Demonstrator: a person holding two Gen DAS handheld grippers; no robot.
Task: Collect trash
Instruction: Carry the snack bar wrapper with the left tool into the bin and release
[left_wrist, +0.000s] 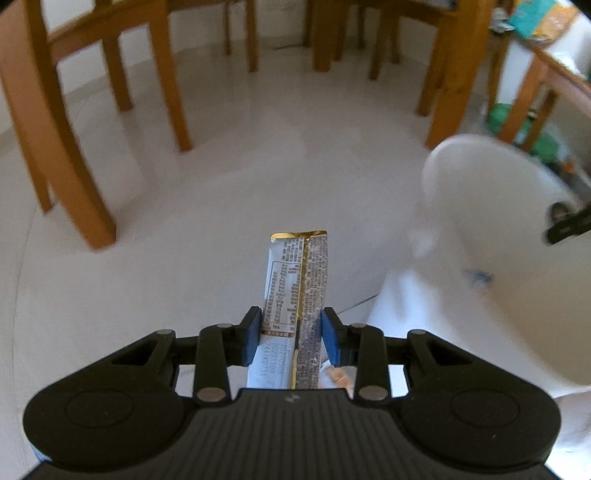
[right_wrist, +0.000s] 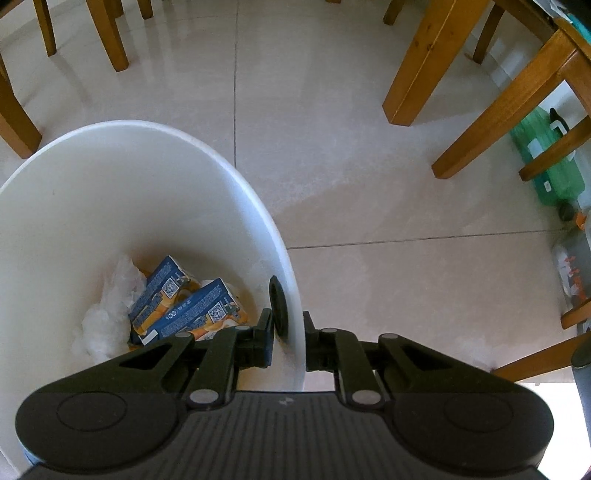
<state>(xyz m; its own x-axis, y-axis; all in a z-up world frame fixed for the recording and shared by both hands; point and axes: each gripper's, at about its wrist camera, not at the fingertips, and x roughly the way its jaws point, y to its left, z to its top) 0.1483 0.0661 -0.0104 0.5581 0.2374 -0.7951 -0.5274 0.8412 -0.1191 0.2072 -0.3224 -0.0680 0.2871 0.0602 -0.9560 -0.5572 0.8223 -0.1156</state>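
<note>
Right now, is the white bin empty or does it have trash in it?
Not empty: the white bin holds two blue cartons and crumpled white tissue.

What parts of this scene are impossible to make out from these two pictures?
- Left wrist view: the white plastic bin is motion-blurred, its contents unreadable; the left tongs cover the lower end of the gold-edged printed wrapper.
- Right wrist view: the right tongs on the bin's rim hide part of the blue and orange cartons.
- Wooden table tops: cut off by the edges.

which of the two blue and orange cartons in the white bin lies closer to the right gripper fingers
The lower blue and orange carton, its end tucked under the right gripper; the other carton lies farther back beside the crumpled white plastic in the white bin.
</note>
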